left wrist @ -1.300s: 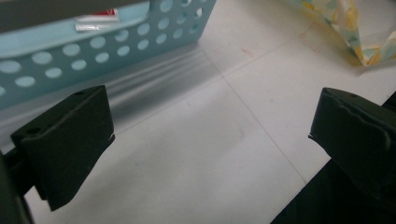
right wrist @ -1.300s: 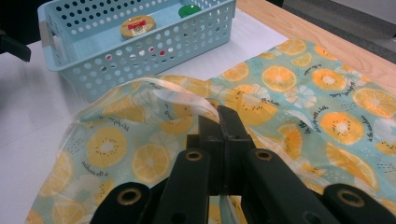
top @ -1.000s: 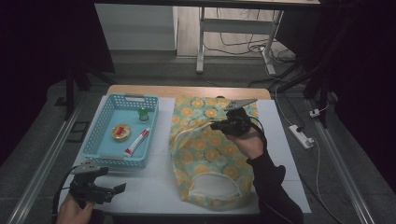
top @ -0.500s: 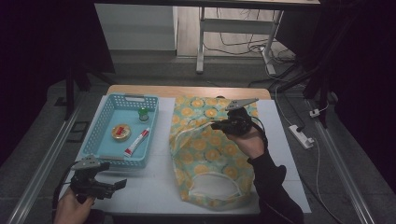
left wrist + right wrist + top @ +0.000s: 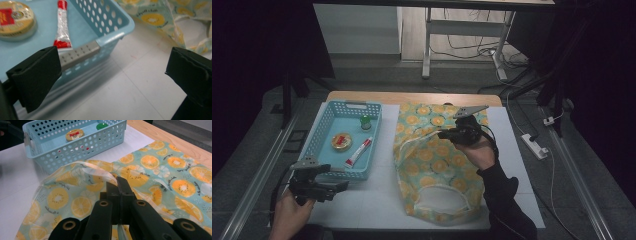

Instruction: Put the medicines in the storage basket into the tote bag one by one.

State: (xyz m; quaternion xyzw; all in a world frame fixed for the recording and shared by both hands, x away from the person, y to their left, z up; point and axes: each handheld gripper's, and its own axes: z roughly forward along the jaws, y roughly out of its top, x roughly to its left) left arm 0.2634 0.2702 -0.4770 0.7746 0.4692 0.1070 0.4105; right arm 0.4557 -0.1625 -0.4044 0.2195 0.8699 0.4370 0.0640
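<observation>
A citrus-print cloth bag (image 5: 432, 165) lies in the middle of the white table cover. My right gripper (image 5: 443, 134) hangs over the bag's upper left part, shut on the bag's white-edged rim (image 5: 110, 173), which rises in a fold to the closed jaws of the right gripper (image 5: 118, 182). My left gripper (image 5: 337, 190) is held near the table's front left, just in front of the blue basket (image 5: 324, 130). In the left gripper view that gripper (image 5: 112, 72) is open wide, with the basket's near corner (image 5: 107, 27) ahead of the jaws and nothing between them.
The basket holds a round tin (image 5: 341, 141), a red-and-white tube (image 5: 359, 152) and a green cap (image 5: 366, 122). The bag's round opening (image 5: 439, 197) faces the front edge. A power strip (image 5: 534, 146) lies on the floor at the right. Bare white cover (image 5: 372, 205) lies between basket and bag.
My left gripper has moved a little up and forward, closer to the basket's near corner. The right gripper and the bag have kept still.
</observation>
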